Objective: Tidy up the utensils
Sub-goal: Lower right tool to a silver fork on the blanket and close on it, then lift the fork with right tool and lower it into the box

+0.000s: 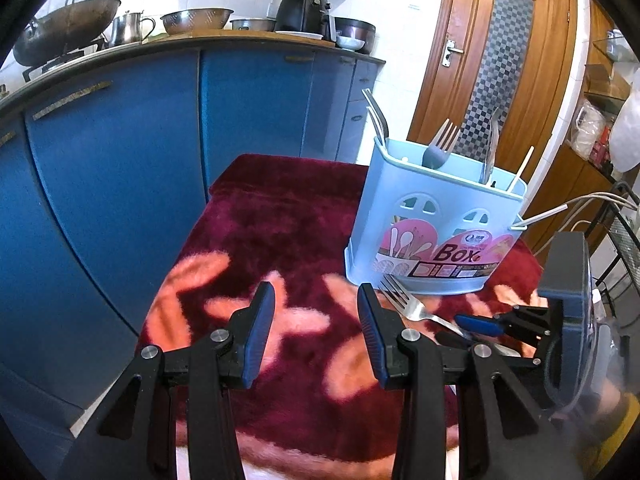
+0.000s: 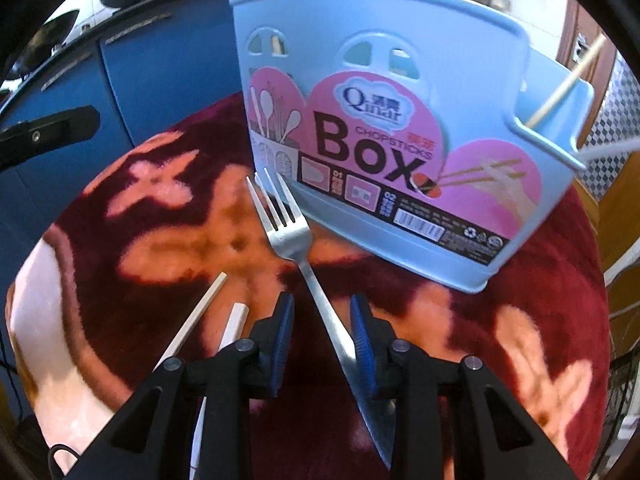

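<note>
Just in front of the blue chopsticks box (image 2: 400, 128), the right gripper (image 2: 322, 340) straddles a fork (image 2: 296, 240) handle unclamped, while the left gripper (image 1: 316, 334) gapes empty.

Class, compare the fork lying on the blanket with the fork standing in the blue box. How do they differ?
The fork on the blanket lies flat, tines toward the blue box; the fork in the box stands upright, tines up. The lying fork's handle runs between the right gripper fingers; the standing fork is untouched, its handle hidden inside. Both are silver metal with four tines.
</note>
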Available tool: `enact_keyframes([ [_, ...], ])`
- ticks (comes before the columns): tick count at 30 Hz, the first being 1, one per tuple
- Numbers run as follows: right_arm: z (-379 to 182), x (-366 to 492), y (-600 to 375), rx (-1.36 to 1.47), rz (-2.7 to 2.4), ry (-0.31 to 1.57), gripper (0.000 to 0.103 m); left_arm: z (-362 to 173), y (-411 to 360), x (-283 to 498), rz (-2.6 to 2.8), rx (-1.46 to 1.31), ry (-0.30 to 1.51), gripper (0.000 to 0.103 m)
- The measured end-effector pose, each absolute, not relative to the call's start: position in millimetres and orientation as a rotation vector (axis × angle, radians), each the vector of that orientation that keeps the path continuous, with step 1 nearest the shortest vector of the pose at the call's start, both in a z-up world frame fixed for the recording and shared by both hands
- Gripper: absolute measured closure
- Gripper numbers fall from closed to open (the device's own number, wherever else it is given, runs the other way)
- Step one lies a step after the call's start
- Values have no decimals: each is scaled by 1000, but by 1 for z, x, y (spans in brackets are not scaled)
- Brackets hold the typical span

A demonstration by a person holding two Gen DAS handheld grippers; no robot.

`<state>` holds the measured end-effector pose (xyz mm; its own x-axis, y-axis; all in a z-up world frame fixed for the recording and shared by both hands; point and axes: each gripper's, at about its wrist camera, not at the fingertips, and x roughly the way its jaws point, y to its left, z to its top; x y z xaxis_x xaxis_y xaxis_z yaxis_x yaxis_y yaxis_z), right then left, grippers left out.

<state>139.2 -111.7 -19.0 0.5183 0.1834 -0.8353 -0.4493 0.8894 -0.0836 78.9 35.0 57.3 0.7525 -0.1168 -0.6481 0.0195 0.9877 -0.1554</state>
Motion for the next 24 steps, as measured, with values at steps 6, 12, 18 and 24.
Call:
enact_keyframes([
  [6,-20,148,-103,-356,407,974,72,54,32,79,-82,-148,722,59],
  [12,-20,146,-99,-382,401,945,89,53,32,79,-83,-154,725,59],
  [18,-14,130,-108,-321,424,926,96,50,32,79,-84,-160,733,59],
  [24,2,105,-120,-243,440,855,96,49,29,79,-90,-157,736,59],
])
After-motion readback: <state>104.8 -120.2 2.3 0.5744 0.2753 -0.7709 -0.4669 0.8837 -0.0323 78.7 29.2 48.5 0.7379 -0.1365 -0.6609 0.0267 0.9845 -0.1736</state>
